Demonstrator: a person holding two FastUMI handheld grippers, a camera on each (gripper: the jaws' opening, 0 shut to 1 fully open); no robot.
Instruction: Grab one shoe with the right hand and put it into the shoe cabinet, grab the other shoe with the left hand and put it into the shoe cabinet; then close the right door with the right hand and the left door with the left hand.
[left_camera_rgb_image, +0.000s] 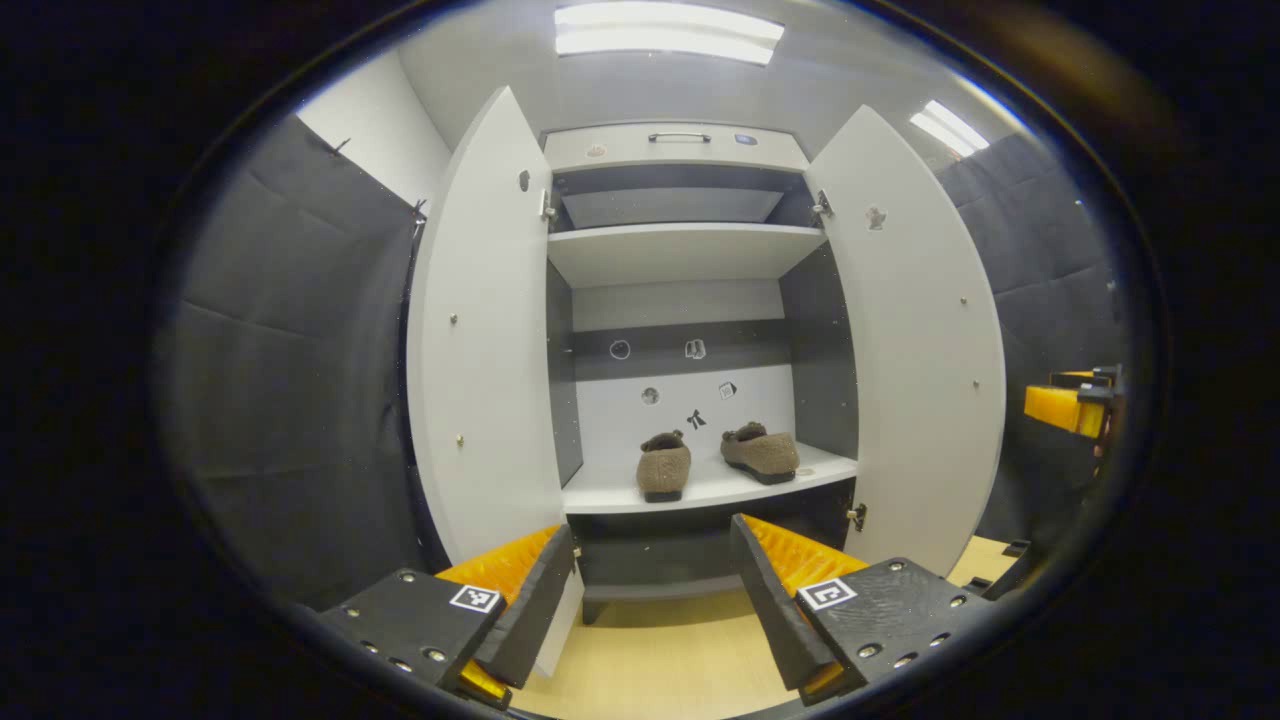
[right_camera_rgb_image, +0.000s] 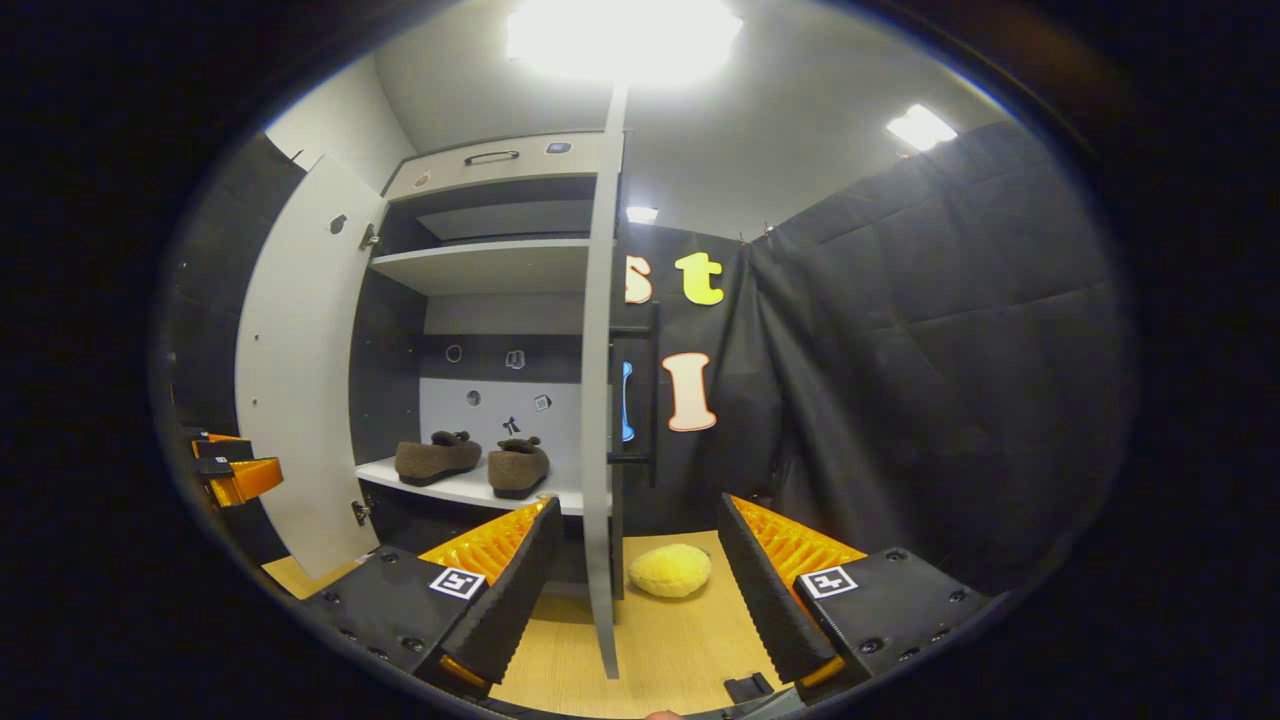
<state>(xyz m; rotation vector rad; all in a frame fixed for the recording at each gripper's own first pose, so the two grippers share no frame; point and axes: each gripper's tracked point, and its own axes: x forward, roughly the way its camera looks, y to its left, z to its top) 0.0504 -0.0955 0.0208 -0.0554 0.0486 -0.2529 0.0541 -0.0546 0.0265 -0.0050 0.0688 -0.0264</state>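
Two brown fuzzy slip-on shoes sat side by side on the white lower shelf (left_camera_rgb_image: 610, 492) of the tall white shoe cabinet (left_camera_rgb_image: 675, 148), the left shoe (left_camera_rgb_image: 663, 467) and the right shoe (left_camera_rgb_image: 760, 451) close together but apart. In the left gripper view, the left shoe's long axis ran near to far with its heel toward the front edge, while the right shoe lay angled, heel toward the near right. Both tall white doors stood wide open, the left door (left_camera_rgb_image: 485, 330) and the right door (left_camera_rgb_image: 915, 340). The right gripper (right_camera_rgb_image: 635, 565) hung with its jaws spread and empty, the right door's edge (right_camera_rgb_image: 598, 400) standing between its fingers; the left gripper (left_camera_rgb_image: 650, 590) was likewise spread and empty, facing the cabinet. Judging from this, only door closing remained. A hasty swing might clip the left shoe's heel near the shelf lip, or a finger could slip off the thin door edge. A yellow plush lump (right_camera_rgb_image: 669, 569) lay on the pale wooden floor (right_camera_rgb_image: 660, 650) to the right of the door.
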